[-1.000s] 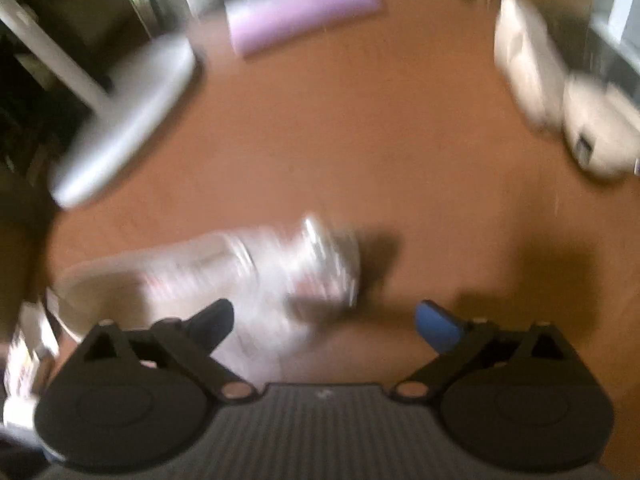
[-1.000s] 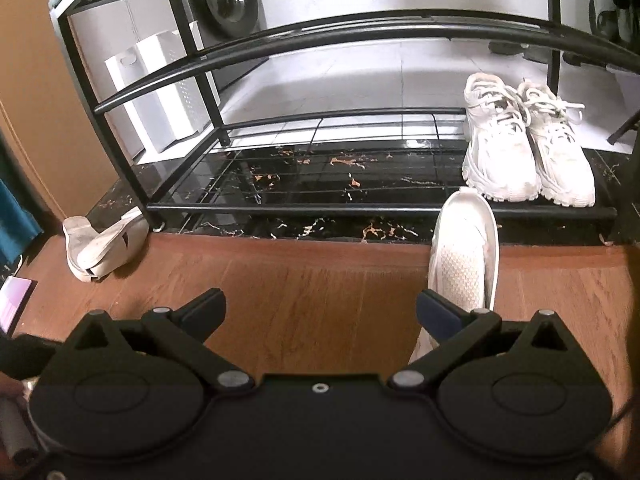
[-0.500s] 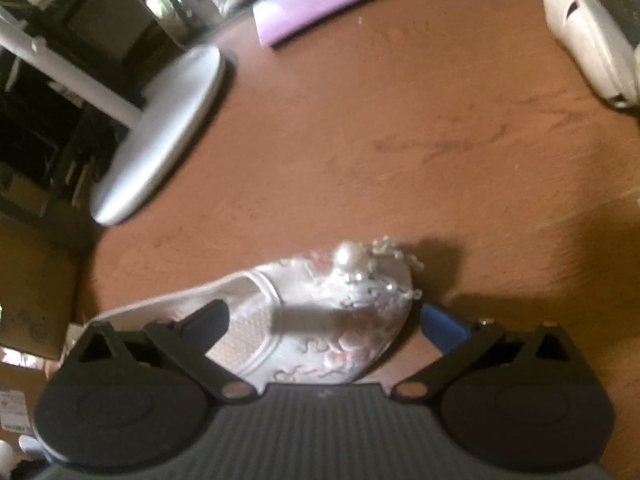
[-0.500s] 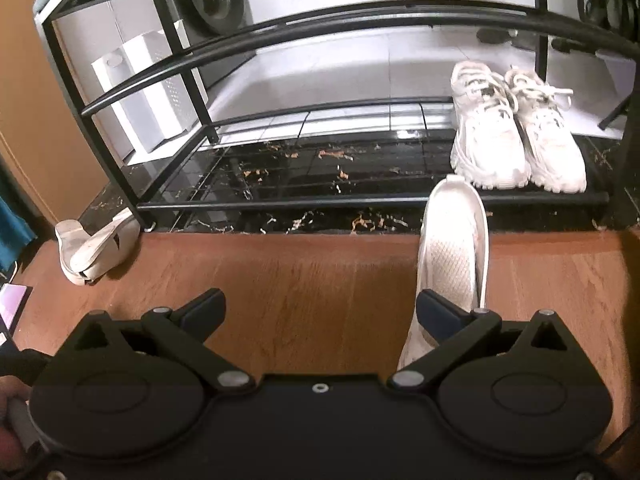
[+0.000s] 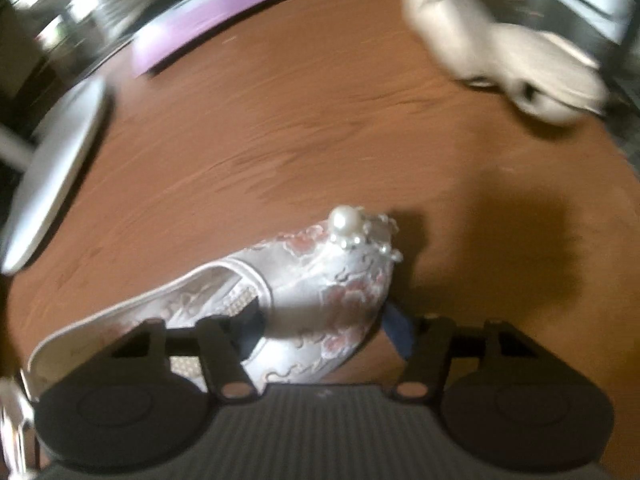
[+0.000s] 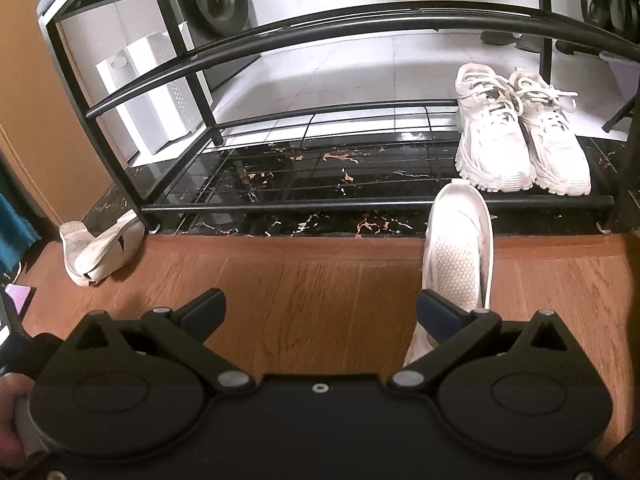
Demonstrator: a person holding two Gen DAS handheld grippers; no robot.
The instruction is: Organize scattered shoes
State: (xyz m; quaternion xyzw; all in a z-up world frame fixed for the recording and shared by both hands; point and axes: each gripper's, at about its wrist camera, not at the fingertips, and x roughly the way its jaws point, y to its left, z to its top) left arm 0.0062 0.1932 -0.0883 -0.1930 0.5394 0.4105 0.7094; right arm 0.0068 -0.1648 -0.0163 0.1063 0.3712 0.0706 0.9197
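Left gripper (image 5: 326,326) has just been closing around the toe of the embroidered slipper (image 5: 320,280), one pad inside the opening, the other against the outer side; the blurred picture suggests contact. That slipper lies on the wood floor (image 5: 320,120), a pearl ornament (image 5: 344,220) on its toe. A pale shoe (image 5: 500,48) lies well apart beyond it, near a purple mat (image 5: 200,20). Right gripper (image 6: 320,312) hangs with jaws wide and nothing between them. A white sneaker (image 6: 458,256) leans against the rack (image 6: 360,202) edge, just beside the right finger. A sneaker pair (image 6: 520,140) sits on the rack.
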